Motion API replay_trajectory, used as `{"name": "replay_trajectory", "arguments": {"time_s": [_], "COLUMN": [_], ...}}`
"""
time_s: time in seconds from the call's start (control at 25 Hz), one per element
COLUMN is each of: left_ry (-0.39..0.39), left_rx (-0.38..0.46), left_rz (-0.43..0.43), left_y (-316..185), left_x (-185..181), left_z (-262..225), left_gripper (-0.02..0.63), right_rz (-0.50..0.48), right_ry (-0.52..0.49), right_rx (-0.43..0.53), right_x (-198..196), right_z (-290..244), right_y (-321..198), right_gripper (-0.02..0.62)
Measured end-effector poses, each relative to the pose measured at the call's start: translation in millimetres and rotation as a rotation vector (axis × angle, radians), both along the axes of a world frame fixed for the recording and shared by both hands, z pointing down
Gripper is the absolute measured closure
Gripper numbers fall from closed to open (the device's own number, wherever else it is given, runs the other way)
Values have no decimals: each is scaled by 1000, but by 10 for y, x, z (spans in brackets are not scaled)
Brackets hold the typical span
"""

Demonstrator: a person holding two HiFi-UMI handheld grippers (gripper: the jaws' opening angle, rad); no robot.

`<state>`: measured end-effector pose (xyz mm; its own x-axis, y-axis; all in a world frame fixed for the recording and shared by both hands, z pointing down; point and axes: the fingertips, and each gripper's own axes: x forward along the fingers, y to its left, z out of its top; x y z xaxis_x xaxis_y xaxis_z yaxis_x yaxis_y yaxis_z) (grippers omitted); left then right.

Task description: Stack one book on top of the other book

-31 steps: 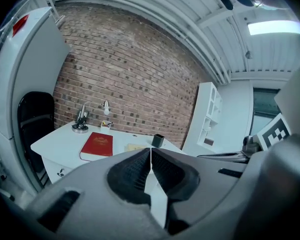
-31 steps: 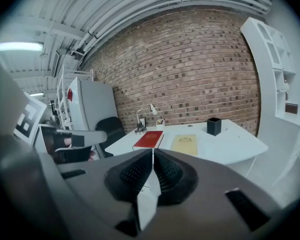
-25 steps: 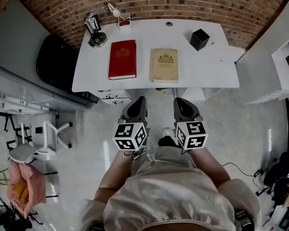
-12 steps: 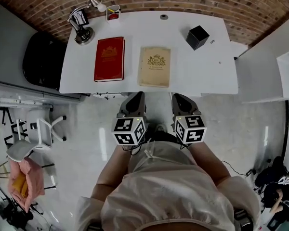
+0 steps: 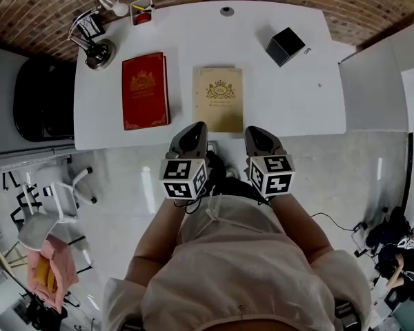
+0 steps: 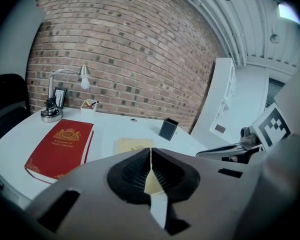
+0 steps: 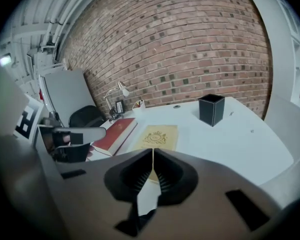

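Two books lie flat and apart on the white tabletop (image 5: 297,98): the red book (image 5: 145,91) left, the tan book (image 5: 219,98) beside it, close to the near edge. The left gripper (image 5: 196,128) and right gripper (image 5: 254,132) hover there, jaws together, empty. Best open wide, pinch the tan book's near edge, lift clear; bare tabletop spreads rightward.

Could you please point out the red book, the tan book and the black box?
red book (image 5: 145,91), head view, middle of cover.
tan book (image 5: 219,98), head view, middle of cover.
black box (image 5: 285,45), head view, its top.
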<state>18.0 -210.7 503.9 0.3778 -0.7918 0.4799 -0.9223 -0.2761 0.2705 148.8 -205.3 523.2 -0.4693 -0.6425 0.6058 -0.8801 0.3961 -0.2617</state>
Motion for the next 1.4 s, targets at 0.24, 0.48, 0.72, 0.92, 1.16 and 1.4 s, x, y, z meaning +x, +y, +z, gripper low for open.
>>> {"name": "replay_trajectory", "arguments": {"time_s": [0.24,0.48,0.72,0.92,1.16,1.4], "left_ry": [20,50,116,160,195,194], "left_rx": [-102,-192,-295,-377,-435,-464], "left_rz": [60,91,85,81,108,106], "left_y": [-295,-493,-601,-654,-672,-672], "left_x": [-66,-153,-165,-169,-101,-77], "left_z": [403,742,1021,1210,1341,1448], "left_gripper": [583,545,362,334,333,331], "right_rz": [10,16,52,57,45,29], "right_ry": [19,33,17,31,28,-9], "right_rx": [-64,-117,-182,-222,-256,-293], "right_x": [-117,-220,-253,-246,-305,-358], "right_z": [271,535,788,942,1065,1140], "right_y": [-356,-593,-714,-779,-828,-820], "right_gripper": [566,494,348,330,325,327]}}
